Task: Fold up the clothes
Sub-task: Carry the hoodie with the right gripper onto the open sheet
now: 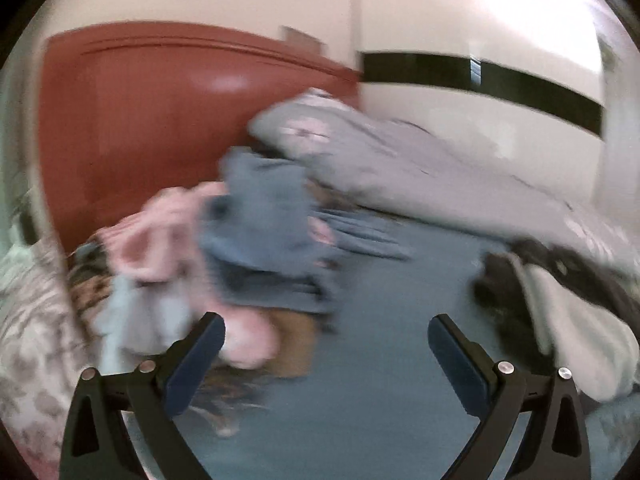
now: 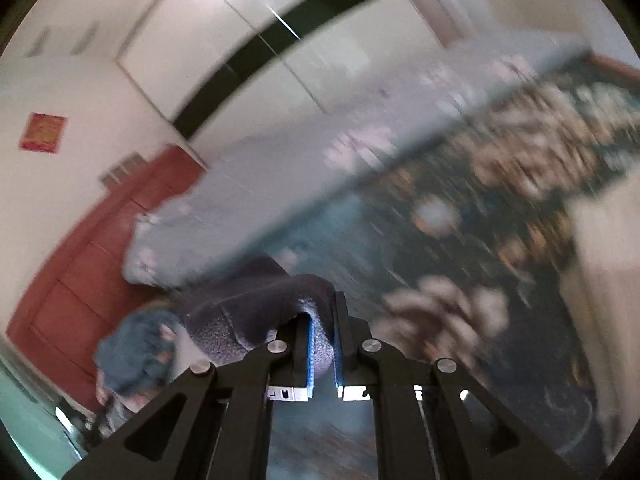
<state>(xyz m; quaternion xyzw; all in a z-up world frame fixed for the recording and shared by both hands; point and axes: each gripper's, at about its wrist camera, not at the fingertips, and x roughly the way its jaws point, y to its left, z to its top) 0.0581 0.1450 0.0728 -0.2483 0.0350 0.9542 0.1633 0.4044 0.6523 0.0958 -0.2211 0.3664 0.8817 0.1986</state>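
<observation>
The left gripper (image 1: 326,334) has its jaws spread wide apart with nothing between them, held above the blue bedsheet (image 1: 384,352). Just beyond it, towards the red headboard (image 1: 160,120), lies a blurred pile of clothes (image 1: 224,256) in pink, blue and pale tones. A grey quilt (image 1: 400,168) is bunched to the right of the pile.

The right gripper (image 2: 322,322) is clamped on a fold of a dark fleecy garment (image 2: 244,304), which hangs out to the left of its fingers (image 2: 310,344). Left of that garment sits a crumpled blue garment (image 2: 132,356). Behind, the grey quilt (image 2: 300,168) lies beside a flowered bedspread (image 2: 500,220).
</observation>
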